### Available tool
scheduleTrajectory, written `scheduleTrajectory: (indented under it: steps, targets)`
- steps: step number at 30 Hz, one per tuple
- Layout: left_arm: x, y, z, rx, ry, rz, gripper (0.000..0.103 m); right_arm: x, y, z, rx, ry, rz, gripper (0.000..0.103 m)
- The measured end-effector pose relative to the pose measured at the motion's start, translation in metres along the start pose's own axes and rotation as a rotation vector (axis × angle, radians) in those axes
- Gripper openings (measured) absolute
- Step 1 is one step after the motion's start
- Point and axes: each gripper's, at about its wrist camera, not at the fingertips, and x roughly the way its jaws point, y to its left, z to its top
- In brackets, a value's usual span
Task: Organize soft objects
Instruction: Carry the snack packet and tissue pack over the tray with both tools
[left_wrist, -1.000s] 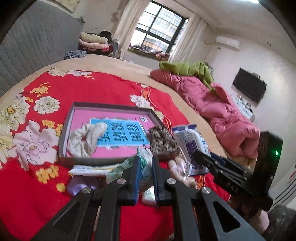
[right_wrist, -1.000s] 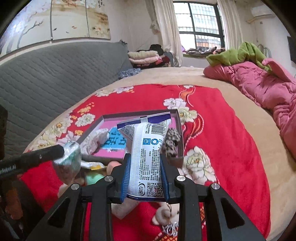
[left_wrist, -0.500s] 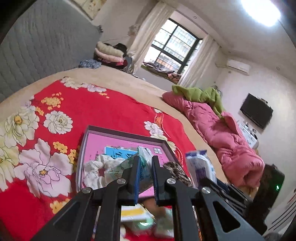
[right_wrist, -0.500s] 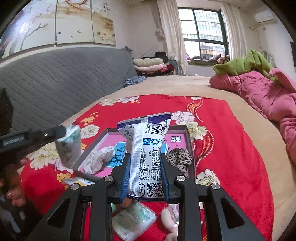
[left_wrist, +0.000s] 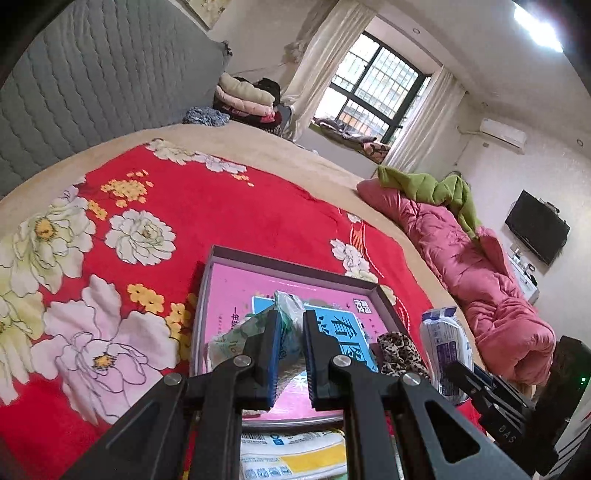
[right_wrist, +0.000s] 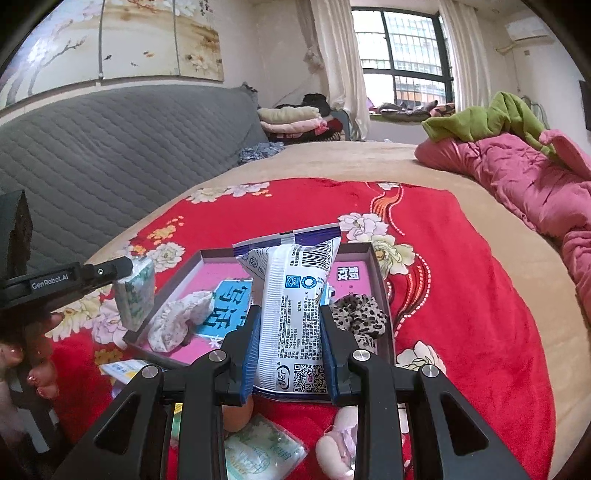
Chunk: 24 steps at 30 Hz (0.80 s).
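Lower centre of the left wrist view: yellow-and-white packet (left_wrist: 295, 456) cut off by the frame's bottom edge and partly hidden behind the gripper arms. Right wrist view, lower left: hand (right_wrist: 22, 354) only partly visible at the edge.

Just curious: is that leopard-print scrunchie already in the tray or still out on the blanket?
In. The leopard-print scrunchie lies inside the tray, against its right wall.

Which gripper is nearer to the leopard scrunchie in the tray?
Right. The right gripper hangs just beside the leopard scrunchie; the left gripper is across the tray, past its far side.
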Motion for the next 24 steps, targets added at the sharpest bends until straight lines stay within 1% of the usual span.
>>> scheduleTrajectory:
  steps: [6, 13, 24]
  targets:
    - [0.019, -0.003, -0.002, 0.025, 0.037, 0.026, 0.012, 0.009, 0.001, 0.0, -0.008, 0.013, -0.004, 0.03]
    - [0.036, -0.003, -0.01, 0.038, 0.097, 0.033, 0.012, 0.019, 0.002, 0.002, -0.013, 0.02, -0.014, 0.03]
    - [0.045, -0.012, -0.019, 0.081, 0.132, 0.03, 0.012, 0.042, 0.002, 0.001, -0.004, 0.055, -0.015, 0.03]
